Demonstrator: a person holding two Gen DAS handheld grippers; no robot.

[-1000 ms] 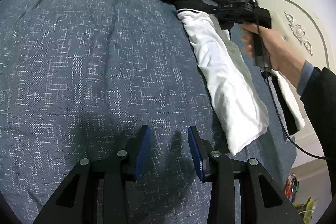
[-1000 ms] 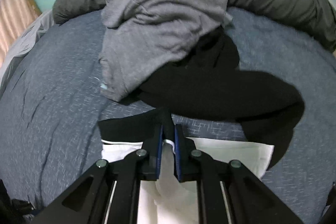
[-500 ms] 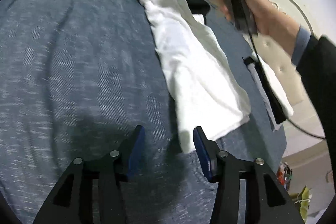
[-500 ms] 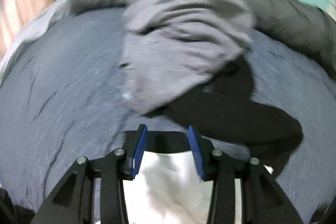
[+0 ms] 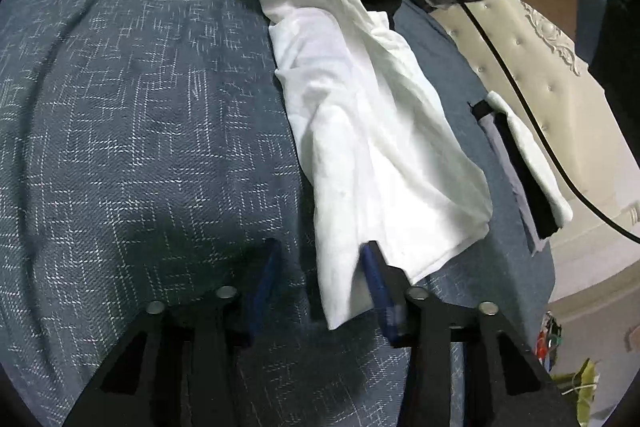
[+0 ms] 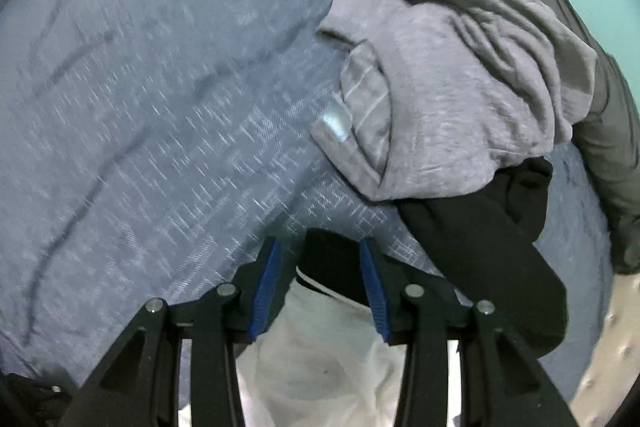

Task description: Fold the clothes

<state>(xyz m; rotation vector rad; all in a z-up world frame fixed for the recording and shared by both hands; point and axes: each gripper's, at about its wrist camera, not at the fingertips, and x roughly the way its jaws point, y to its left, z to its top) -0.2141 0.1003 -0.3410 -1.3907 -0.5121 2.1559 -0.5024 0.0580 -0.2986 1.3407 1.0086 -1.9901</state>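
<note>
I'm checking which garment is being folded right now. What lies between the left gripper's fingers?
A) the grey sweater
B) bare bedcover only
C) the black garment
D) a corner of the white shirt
D: in the left wrist view the near corner of the white shirt hangs between the closing jaws of the left gripper, while the grey sweater lies far off at the head of the bed.

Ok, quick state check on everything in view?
White garment: folded lengthwise, flat on bed, lower corner between left tongs.
Left tongs: closing, pads not yet pressing.
Right tongs: open over black collar.
Grey garment: crumpled, unfolded.
Black garment: unfolded heap.
</note>
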